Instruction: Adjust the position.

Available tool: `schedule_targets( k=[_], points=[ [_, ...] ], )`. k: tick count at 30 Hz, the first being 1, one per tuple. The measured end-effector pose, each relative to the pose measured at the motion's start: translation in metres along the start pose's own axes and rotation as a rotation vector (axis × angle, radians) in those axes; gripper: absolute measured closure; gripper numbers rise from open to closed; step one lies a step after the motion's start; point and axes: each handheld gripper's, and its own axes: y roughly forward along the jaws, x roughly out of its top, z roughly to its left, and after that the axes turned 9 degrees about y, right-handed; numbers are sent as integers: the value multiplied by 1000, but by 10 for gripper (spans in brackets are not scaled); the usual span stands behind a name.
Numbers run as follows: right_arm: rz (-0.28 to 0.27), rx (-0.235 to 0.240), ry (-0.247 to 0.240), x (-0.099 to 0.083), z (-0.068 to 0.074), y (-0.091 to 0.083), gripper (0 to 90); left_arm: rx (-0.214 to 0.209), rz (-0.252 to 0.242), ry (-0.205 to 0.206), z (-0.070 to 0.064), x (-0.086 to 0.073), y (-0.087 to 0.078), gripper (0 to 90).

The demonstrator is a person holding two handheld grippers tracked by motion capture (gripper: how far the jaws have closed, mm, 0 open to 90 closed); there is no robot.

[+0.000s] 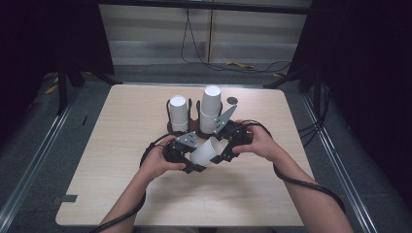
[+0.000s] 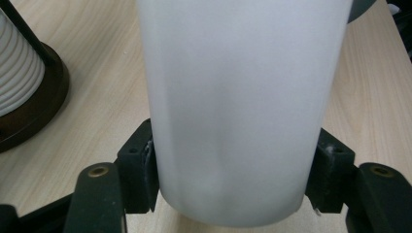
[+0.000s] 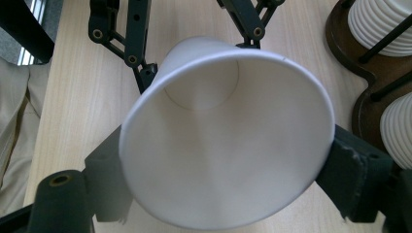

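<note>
The white paper cup (image 1: 208,151) lies on its side, held above the near middle of the table (image 1: 121,145), between the two tools. The left gripper (image 1: 187,155) pinches it near its closed bottom; in the left gripper view the black jaws press on both sides of the cup wall (image 2: 238,111). The right gripper (image 1: 224,145) pinches it at the open rim; in the right gripper view its jaws sit against either side of the mouth (image 3: 228,141). Just beyond, toward the far side, a dark cup holder (image 1: 192,130) carries two stacks of white cups: the shorter left stack (image 1: 178,112) and the taller right stack (image 1: 210,109).
</note>
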Motion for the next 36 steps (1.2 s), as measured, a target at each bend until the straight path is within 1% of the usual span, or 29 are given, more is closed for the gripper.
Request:
schedule_targets(
  k=[2,3,5,7,8,10,11,12,13,14,17,18,20,21,23,24,26,27,28,30,31,33,34,35,36],
  points=[
    [-1,-1,-8,0,0,0,192,-1,0,5,0,0,0,345],
    [-4,-1,-12,0,0,0,193,0,-2,-11,0,-1,0,344],
    [-1,3,-16,1,0,0,196,-5,-9,-15,0,-2,0,341],
    [0,2,-19,1,0,1,198,-12,1,-21,1,-3,0,335],
    [1,2,-18,2,1,1,198,-10,7,-15,2,-3,-1,331],
    [1,2,-25,3,0,0,199,-8,7,-37,2,-4,-1,298],
    [2,2,-25,3,0,0,199,3,23,-43,3,-4,-2,276],
    [7,-8,-24,3,0,-1,199,12,31,-39,3,-5,-3,256],
    [10,-8,-27,3,-1,-2,199,8,41,-36,4,-5,-4,243],
    [8,-9,-28,3,-1,-3,199,14,35,-52,4,-6,-4,232],
    [18,-24,-24,2,-2,-8,199,31,59,-65,6,-7,-8,208],
    [26,-38,-19,2,-2,-9,198,31,59,-68,6,-8,-9,205],
    [36,-43,-10,0,-3,-11,198,36,66,-68,7,-8,-11,202],
    [40,-51,-12,-1,-3,-12,198,41,74,-76,6,-9,-11,199],
    [46,-50,-12,-3,-4,-12,198,44,89,-68,6,-9,-12,194],
    [63,-61,-10,-3,-3,-12,198,47,90,-76,6,-8,-11,194],
    [68,-65,-15,-4,-4,-12,198,53,107,-62,5,-8,-11,189],
    [81,-75,-6,-4,-3,-12,198,57,113,-63,5,-9,-12,185],
    [84,-79,-11,-4,-4,-12,198,52,117,-65,5,-9,-13,184],
    [92,-83,-19,-5,-4,-13,198,54,120,-78,6,-11,-14,183],
    [101,-82,-14,-5,-4,-13,197,57,130,-85,7,-12,-15,180],
    [107,-89,-9,-6,-4,-15,197,67,132,-92,8,-14,-16,179],
    [114,-91,-6,-6,-4,-15,198,65,132,-92,9,-15,-16,179],
    [121,-99,-10,-6,-3,-15,197,72,127,-102,9,-15,-16,179],
    [129,-106,-10,-7,-3,-15,197,72,136,-103,9,-15,-16,179]
  ],
)
